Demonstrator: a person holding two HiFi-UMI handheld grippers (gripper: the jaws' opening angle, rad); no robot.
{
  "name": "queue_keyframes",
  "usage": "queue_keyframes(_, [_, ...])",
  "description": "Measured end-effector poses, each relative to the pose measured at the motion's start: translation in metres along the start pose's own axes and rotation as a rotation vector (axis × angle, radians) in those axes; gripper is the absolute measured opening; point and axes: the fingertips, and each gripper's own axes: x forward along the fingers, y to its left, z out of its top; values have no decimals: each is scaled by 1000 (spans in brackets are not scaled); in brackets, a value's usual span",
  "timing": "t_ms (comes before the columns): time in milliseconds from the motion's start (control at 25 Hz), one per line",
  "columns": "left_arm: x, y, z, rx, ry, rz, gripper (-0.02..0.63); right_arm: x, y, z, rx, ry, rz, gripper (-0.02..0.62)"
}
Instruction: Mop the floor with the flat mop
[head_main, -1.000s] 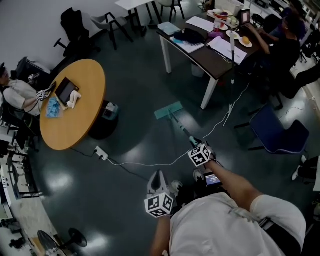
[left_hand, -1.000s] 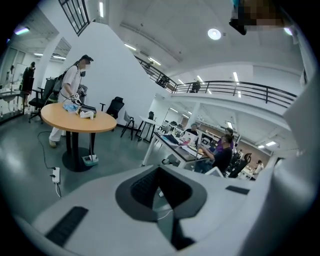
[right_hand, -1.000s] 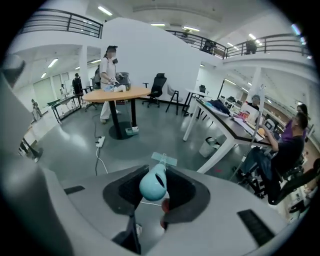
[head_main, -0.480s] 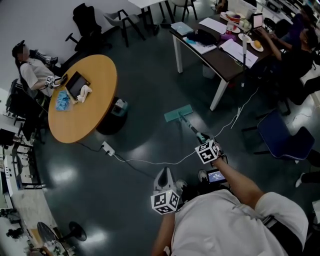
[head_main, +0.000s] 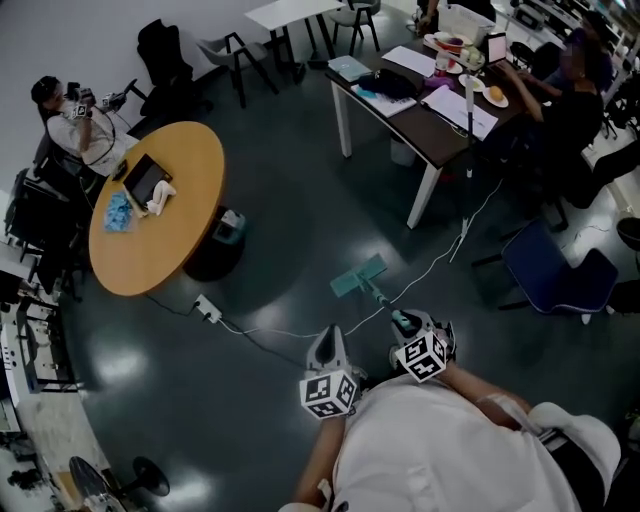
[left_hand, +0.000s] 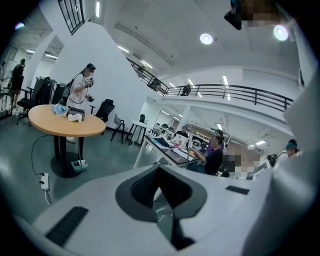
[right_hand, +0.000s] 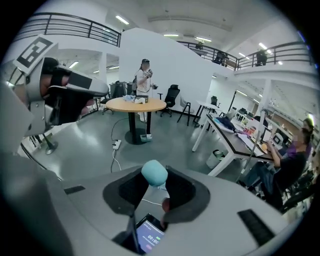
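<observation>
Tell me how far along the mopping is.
Done: the mop is picked up. No wet track shows on the dark floor, so the cleaned area cannot be judged. In hand: the right gripper clamps the teal mop handle, with the flat mop head down on the floor. The left gripper is shut and empty. Left: likely most of the floor, including around the round table.

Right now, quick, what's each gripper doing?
The left gripper is shut, nothing between its jaws.
The right gripper is shut on the mop handle.
</observation>
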Motion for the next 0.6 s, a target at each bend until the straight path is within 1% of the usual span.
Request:
queue_keyframes(240, [0, -3, 7, 17, -12, -7, 8, 1, -11, 9, 20, -33, -21, 110])
queue_keyframes(600, [-2, 6, 4, 13, -6, 3, 8, 3, -10, 11, 26, -44, -21, 110])
